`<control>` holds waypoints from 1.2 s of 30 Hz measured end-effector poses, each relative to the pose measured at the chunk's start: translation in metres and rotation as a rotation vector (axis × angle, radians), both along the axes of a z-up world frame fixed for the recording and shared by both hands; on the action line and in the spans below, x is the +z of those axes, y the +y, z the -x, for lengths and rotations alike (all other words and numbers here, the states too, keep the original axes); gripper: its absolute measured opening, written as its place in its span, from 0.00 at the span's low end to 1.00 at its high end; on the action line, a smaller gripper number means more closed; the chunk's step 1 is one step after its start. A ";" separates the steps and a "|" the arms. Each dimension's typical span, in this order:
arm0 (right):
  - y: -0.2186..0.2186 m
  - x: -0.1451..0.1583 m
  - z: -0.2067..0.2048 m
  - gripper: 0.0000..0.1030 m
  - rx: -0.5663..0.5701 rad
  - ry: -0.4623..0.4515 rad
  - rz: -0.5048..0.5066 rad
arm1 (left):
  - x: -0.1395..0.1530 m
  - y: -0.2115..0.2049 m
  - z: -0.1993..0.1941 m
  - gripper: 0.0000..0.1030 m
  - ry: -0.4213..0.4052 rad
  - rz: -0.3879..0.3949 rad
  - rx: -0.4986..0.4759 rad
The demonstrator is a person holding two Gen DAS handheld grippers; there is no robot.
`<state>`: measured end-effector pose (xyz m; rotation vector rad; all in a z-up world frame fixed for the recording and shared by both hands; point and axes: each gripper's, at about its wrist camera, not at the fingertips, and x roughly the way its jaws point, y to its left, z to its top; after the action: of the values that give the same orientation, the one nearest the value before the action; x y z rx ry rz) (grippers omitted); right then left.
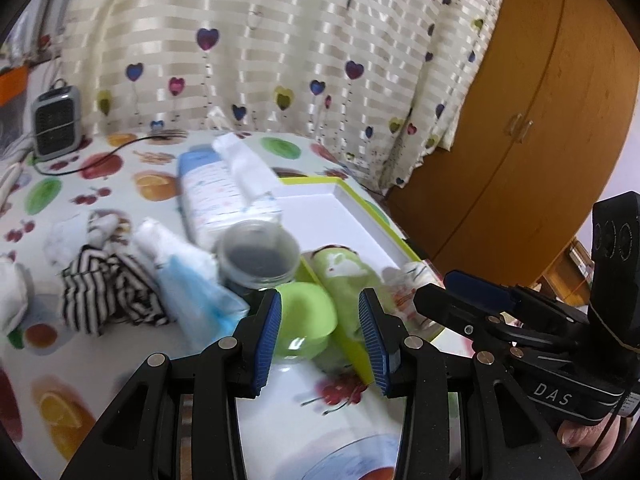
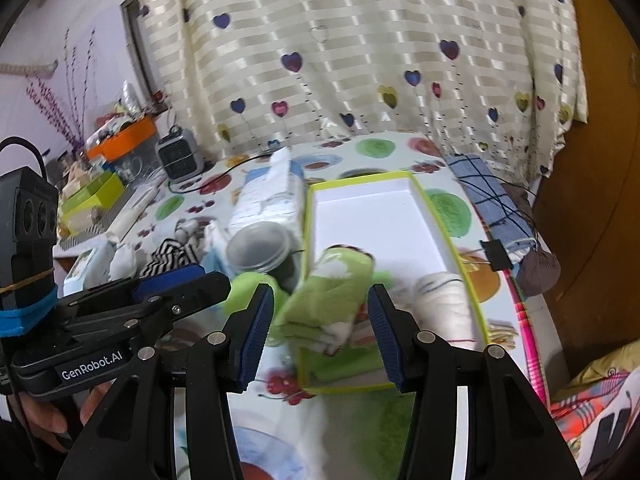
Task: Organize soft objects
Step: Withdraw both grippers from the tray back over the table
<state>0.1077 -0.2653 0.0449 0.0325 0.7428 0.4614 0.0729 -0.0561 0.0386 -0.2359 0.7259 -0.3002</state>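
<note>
Both grippers, left and right, hang parted and empty; fetch the striped cloth left of the tray, pinching its bunched middle.

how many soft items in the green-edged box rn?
2 visible: a green towel at the near left of the box, draped over its left rim, and a white cloth at the near right. More may lie hidden under them.

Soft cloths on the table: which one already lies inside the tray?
The green cloth, folded in the yellow-rimmed tray; the striped cloth lies outside on the tablecloth.
</note>
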 end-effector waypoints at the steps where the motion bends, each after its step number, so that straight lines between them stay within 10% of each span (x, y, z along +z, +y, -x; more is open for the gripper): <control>1: 0.006 0.001 0.002 0.49 0.011 -0.002 0.005 | 0.000 0.004 0.003 0.37 0.001 0.001 0.009; 36: 0.061 0.009 0.040 0.49 0.169 -0.061 0.064 | -0.003 0.053 0.046 0.37 0.004 0.005 0.134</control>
<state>0.0676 -0.2044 0.0540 -0.1048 0.7028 0.5970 0.0266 -0.0030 0.0357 -0.2883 0.7097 -0.1743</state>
